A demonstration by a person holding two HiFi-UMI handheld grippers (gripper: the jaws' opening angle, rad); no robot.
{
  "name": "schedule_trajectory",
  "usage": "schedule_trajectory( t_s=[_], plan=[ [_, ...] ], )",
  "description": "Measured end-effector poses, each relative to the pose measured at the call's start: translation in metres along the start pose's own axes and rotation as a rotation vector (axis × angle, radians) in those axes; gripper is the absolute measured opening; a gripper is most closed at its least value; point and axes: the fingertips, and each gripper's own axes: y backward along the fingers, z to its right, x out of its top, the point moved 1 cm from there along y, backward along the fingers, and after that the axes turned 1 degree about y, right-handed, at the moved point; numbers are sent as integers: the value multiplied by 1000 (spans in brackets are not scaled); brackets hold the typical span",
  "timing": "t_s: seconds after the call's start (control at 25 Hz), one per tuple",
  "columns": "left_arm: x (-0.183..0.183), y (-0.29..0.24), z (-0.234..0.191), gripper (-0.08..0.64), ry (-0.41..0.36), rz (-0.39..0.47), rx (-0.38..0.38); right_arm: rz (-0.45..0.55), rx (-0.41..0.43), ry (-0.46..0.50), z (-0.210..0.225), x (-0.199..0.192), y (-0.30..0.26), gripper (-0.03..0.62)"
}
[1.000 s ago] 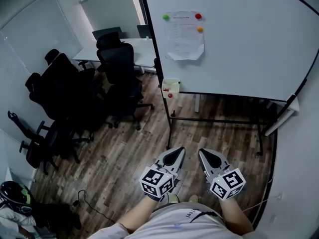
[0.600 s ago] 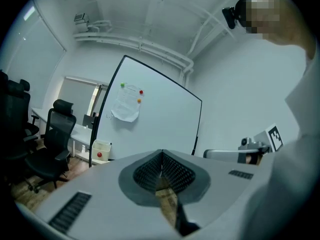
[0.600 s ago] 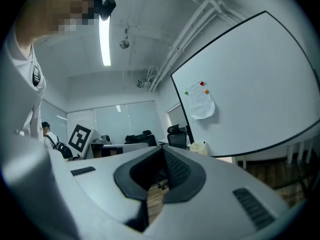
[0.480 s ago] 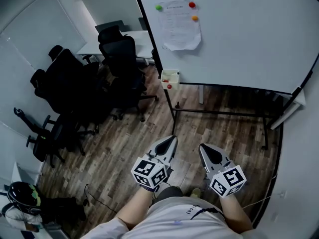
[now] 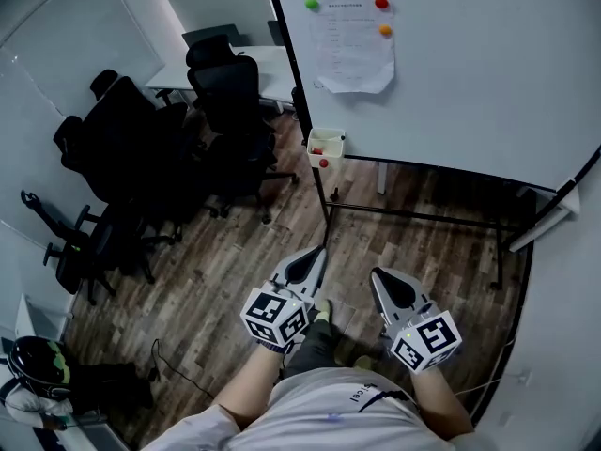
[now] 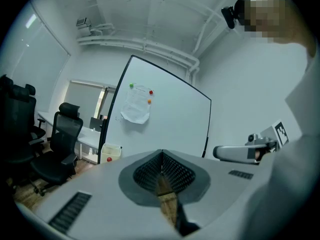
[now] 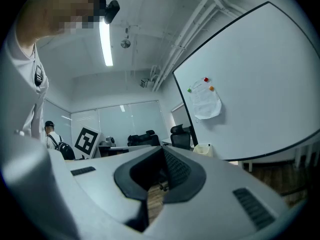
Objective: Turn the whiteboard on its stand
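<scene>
Left gripper: my left gripper [image 5: 316,251] is clenched, jaws pressed together with nothing between them; only the wooden floor [image 5: 235,280] shows below the pads.
Right gripper: my right gripper [image 5: 377,273] is clenched too, tips meeting, nothing held. It sits just beside the left one.
Whiteboard: the whiteboard [image 5: 470,64] stands ahead of both grippers, well apart from them, and I touch it with neither. Its near black-framed edge lies ahead of the left gripper; the board runs off to the right past the right gripper.
Stand: the black stand [image 5: 413,217] carries the board, its lower bar crossing ahead of the right gripper.
Paper: a sheet [image 5: 352,45] hangs on the board under green, red and orange magnets.
Box: a small pale box [image 5: 325,147] hangs at the board's near lower corner, ahead of the left gripper.
Chairs: black office chairs [image 5: 225,92] stand well off to the left gripper's left.
</scene>
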Motion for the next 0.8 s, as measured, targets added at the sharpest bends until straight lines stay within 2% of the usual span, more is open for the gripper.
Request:
schedule_trajectory(
  t_s=[0.24,0.48,0.8],
  plan=[
    [12,-41,-62,12,12,11,-14,-29,10,27,16,1,-77,14],
    [40,-83,-149,12,-1,3,-16,-26,19,36,28,17,-177,14],
    [65,-136,-246,12,-54,-15,-90,-25,-44,32,47,24,-284,14]
  ],
)
